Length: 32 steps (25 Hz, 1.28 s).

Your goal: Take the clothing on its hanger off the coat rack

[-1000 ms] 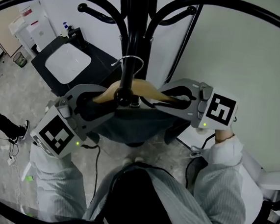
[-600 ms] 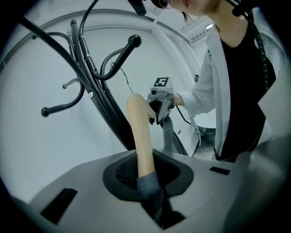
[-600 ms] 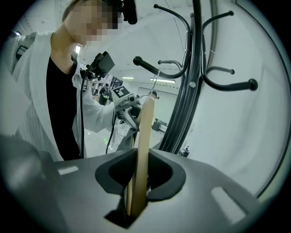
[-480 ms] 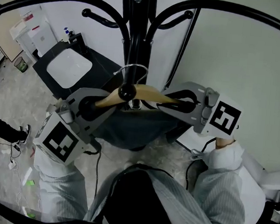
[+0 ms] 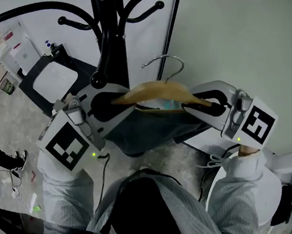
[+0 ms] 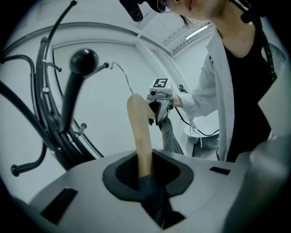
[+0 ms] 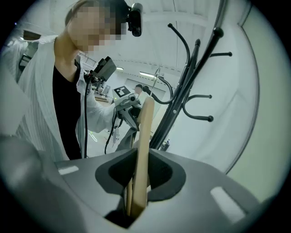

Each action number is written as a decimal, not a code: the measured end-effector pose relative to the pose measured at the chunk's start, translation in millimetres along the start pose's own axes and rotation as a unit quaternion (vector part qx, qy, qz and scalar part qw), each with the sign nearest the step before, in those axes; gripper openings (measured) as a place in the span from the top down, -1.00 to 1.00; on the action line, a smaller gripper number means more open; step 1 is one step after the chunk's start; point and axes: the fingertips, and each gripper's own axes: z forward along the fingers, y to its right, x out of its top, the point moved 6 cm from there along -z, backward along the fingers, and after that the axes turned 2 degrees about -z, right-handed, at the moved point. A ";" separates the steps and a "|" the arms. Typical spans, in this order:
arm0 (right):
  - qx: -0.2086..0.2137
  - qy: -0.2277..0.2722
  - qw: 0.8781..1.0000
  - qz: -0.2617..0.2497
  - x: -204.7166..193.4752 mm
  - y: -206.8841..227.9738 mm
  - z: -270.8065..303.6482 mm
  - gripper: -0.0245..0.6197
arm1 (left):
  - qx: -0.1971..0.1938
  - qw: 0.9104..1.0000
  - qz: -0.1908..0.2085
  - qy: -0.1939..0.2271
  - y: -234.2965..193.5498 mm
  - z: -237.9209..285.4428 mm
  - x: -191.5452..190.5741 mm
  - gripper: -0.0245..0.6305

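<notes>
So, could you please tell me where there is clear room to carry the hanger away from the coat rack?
Open space lies right of the coat rack, along the bare wall above the hanger. Left is crowded: the rack's hooks and a black table.

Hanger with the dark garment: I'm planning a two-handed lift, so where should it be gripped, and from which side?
Take the hanger by its two wooden arm ends, coming in from either side along the arms. They spread wide from the central hook, so paired end grips should keep the garment level. The left tongs and right tongs have just closed there.
</notes>
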 end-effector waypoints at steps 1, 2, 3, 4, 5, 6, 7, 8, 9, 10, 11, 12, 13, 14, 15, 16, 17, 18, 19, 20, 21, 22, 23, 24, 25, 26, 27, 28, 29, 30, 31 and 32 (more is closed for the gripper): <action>-0.012 -0.010 1.000 0.005 -6.0 -7.3 -10.6 0.74 | -0.012 1.000 0.001 0.008 6.1 10.2 2.9 0.74; -0.022 -0.019 1.000 0.013 -13.2 -14.7 -19.1 0.74 | -0.024 1.000 -0.001 0.014 12.5 20.6 3.5 0.74; -0.029 -0.027 0.999 0.022 -21.3 -21.8 -25.6 0.74 | -0.036 0.999 -0.004 0.018 19.0 30.9 2.6 0.74; -0.036 -0.035 0.998 0.031 -29.8 -28.1 -31.1 0.74 | -0.047 0.999 -0.008 0.020 25.0 41.3 0.8 0.74; -0.043 -0.042 0.997 0.040 -38.2 -33.8 -36.2 0.74 | -0.060 0.998 -0.011 0.021 30.2 51.8 -1.3 0.74; -0.052 -0.049 0.996 0.051 -45.8 -39.4 -41.8 0.74 | -0.073 0.997 -0.013 0.023 35.0 62.4 -2.8 0.74; -0.063 -0.056 0.994 0.062 -52.7 -45.2 -47.8 0.74 | -0.087 0.996 -0.014 0.026 39.8 72.8 -3.0 0.74; -0.074 -0.063 0.993 0.072 -59.2 -51.2 -53.8 0.74 | -0.102 0.994 -0.014 0.030 44.6 82.8 -2.4 0.74; -0.085 -0.068 0.991 0.082 -65.9 -57.0 -59.0 0.74 | -0.116 0.993 -0.014 0.035 49.5 92.4 -1.9 0.74; -0.095 -0.071 0.989 0.092 -73.0 -62.2 -62.9 0.74 | -0.129 0.991 -0.014 0.038 53.9 101.7 -2.7 0.74; -0.103 -0.073 0.987 0.100 -80.6 -66.4 -65.4 0.74 | -0.140 0.989 -0.015 0.040 57.8 110.8 -5.0 0.74; -0.110 -0.074 0.986 0.106 -88.3 -69.7 -67.0 0.74 | -0.148 0.988 -0.017 0.041 61.0 119.5 -8.4 0.74; -0.115 -0.073 0.985 0.107 -95.6 -72.2 -68.1 0.74 | -0.156 0.987 -0.019 0.042 63.8 127.7 -12.0 0.74; -0.119 -0.071 0.985 0.104 -102.2 -74.4 -69.1 0.74 | -0.162 0.986 -0.022 0.045 66.5 135.0 -15.1 0.74; -0.123 -0.069 0.985 0.102 -108.3 -76.6 -70.3 0.74 | -0.168 0.984 -0.025 0.048 69.4 141.4 -17.3 0.75; -0.127 -0.069 0.984 0.103 -113.7 -79.3 -71.8 0.74 | -0.173 0.983 -0.028 0.051 72.5 146.8 -18.6 0.75; -0.131 -0.070 0.983 0.106 -118.3 -82.1 -73.8 0.74 | -0.177 0.982 -0.030 0.052 75.4 151.5 -19.1 0.75; -0.135 -0.072 0.982 0.110 -121.9 -84.7 -76.4 0.74 | -0.179 0.982 -0.031 0.053 78.0 155.7 -18.6 0.75; -0.138 -0.074 0.981 0.113 -124.7 -86.8 -79.5 0.74 | -0.181 0.982 -0.032 0.054 80.0 159.6 -17.3 0.75; -0.141 -0.074 0.981 0.114 -127.0 -88.1 -82.3 0.74 | -0.182 0.981 -0.033 0.054 81.4 163.3 -16.0 0.75; -0.144 -0.072 0.980 0.114 -129.0 -88.9 -84.2 0.74 | -0.183 0.981 -0.033 0.055 82.6 166.8 -15.1 0.75; -0.146 -0.070 0.980 0.113 -131.2 -90.0 -85.1 0.74 | -0.185 0.981 -0.034 0.056 83.9 169.8 -15.3 0.75; -0.149 -0.068 0.980 0.116 -133.7 -91.7 -85.3 0.74 | -0.188 0.980 -0.035 0.057 85.5 172.6 -16.3 0.75; -0.153 -0.068 0.978 0.122 -136.2 -93.5 -85.2 0.74 | -0.192 0.979 -0.037 0.057 87.1 175.0 -17.7 0.74; -0.156 -0.069 0.977 0.129 -138.4 -94.9 -85.4 0.74 | -0.195 0.978 -0.038 0.056 88.3 176.9 -18.7 0.75; -0.157 -0.072 0.975 0.136 -140.0 -95.9 -86.2 0.74 | -0.197 0.978 -0.039 0.055 89.4 177.8 -18.7 0.74; -0.158 -0.074 0.974 0.141 -140.8 -96.5 -87.8 0.74 | -0.197 0.978 -0.039 0.054 90.2 177.8 -17.4 0.75; -0.157 -0.077 0.974 0.144 -140.9 -96.6 -89.5 0.74 | -0.195 0.979 -0.038 0.053 90.3 177.0 -15.6 0.75; -0.157 -0.078 0.974 0.145 -140.7 -95.9 -90.3 0.74 | -0.193 0.979 -0.037 0.052 89.6 175.9 -14.2 0.75; -0.155 -0.078 0.974 0.143 -140.2 -94.4 -89.8 0.74 | -0.189 0.980 -0.036 0.052 88.4 174.6 -13.9 0.75; -0.154 -0.075 0.975 0.140 -139.9 -92.9 -88.6 0.74 | -0.185 0.981 -0.036 0.051 87.4 173.6 -14.4 0.75; -0.152 -0.073 0.976 0.135 -139.7 -92.0 -87.6 0.74 | -0.183 0.981 -0.037 0.050 87.2 172.8 -14.9 0.74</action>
